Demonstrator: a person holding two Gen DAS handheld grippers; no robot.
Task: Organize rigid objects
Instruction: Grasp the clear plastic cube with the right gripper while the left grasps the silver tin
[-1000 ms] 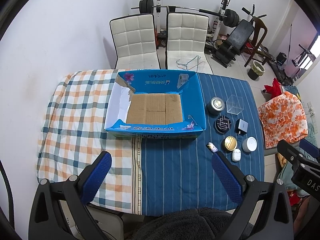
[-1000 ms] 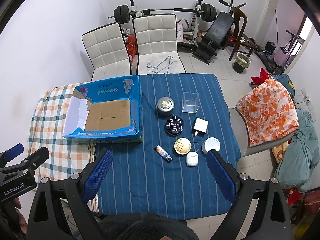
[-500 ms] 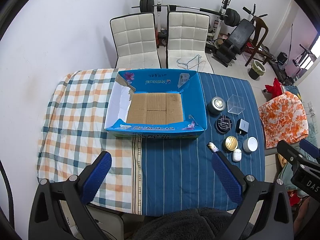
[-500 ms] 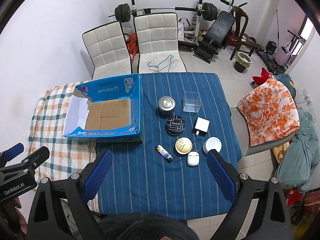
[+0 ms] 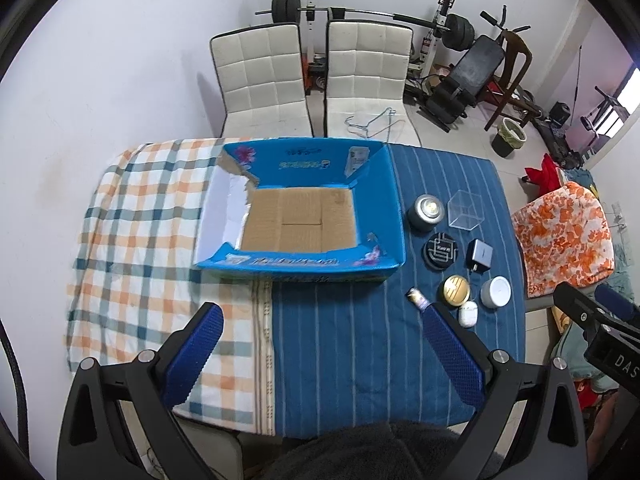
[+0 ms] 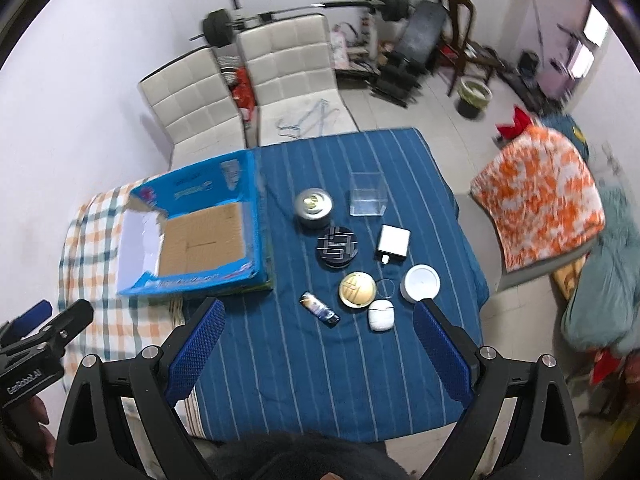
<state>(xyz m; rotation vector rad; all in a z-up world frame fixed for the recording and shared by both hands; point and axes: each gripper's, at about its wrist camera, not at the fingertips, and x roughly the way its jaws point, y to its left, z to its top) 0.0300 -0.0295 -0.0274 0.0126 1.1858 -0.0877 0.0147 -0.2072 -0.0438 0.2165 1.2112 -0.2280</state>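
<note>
An empty blue cardboard box [image 5: 380, 216] [image 6: 250, 216] sits open on the table. To its right lie small rigid items: a silver tin [image 6: 313, 205], a clear cube [image 6: 367, 194], a black round case [image 6: 337, 246], a white charger [image 6: 393, 241], a gold disc [image 6: 357, 289], a white round jar [image 6: 421, 282], a white earbud case [image 6: 380, 314] and a small dark tube [image 6: 320, 309]. My left gripper [image 5: 322, 350] is open and empty, high above the table's front. My right gripper [image 6: 318, 346] is open and empty, above the items.
The table has a plaid cloth [image 5: 132, 240] on its left and a blue striped cloth [image 6: 312, 380] on its right. Two white chairs [image 5: 312, 80] stand behind it. An orange floral chair [image 6: 540, 196] stands at the right. Gym gear lines the back wall.
The right gripper has swung down and to the left, closer to the small items, with motion blur. The left gripper has barely moved. Both stay open.
</note>
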